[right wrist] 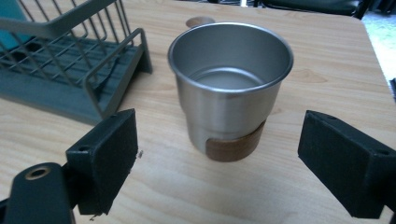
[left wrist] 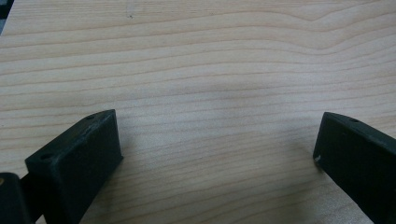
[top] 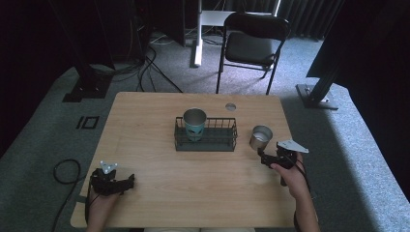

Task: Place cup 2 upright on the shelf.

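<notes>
right gripper (right wrist: 219, 158) – jaws wide, empty, just short of cup (right wrist: 230, 88) | left gripper (left wrist: 217, 158) – wide open, empty, over table (left wrist: 210, 60)

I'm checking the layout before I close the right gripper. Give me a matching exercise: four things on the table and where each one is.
Things:
1. steel cup with wooden base
2. teal-printed metal cup
3. wire rack
4. left gripper

Places:
A. standing in the left end of the rack
B. middle of the table
C. over bare wood at the near left corner
D. upright on the table right of the rack, in front of the open right gripper

Pairs: 1-D, 2-A, 3-B, 4-C
</notes>
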A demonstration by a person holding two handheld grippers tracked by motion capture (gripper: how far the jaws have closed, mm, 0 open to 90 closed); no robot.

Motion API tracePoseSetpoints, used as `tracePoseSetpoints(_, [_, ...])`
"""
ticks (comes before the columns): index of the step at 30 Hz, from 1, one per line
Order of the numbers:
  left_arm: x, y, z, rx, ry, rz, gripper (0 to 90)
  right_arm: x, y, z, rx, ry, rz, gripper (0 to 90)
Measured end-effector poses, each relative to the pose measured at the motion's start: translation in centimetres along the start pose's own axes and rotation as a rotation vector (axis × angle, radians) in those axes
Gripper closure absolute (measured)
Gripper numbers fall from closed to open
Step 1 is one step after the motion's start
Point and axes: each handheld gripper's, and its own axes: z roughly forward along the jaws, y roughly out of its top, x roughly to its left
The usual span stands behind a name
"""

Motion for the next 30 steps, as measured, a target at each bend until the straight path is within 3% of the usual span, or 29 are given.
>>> tracePoseSetpoints(17, [0.0, 0.0, 0.0, 0.0, 0.0, -0.001, 1.3, -0.9, 0.4, 2.1, -0.007, -0.021, 0.008, 11.9])
tracePoseSetpoints(30, [0.0, 0.0, 0.0, 0.0, 0.0, 0.0, 1.3, -1.1, 1.0, 3.6, -0.027, -0.004, 0.012, 11.9])
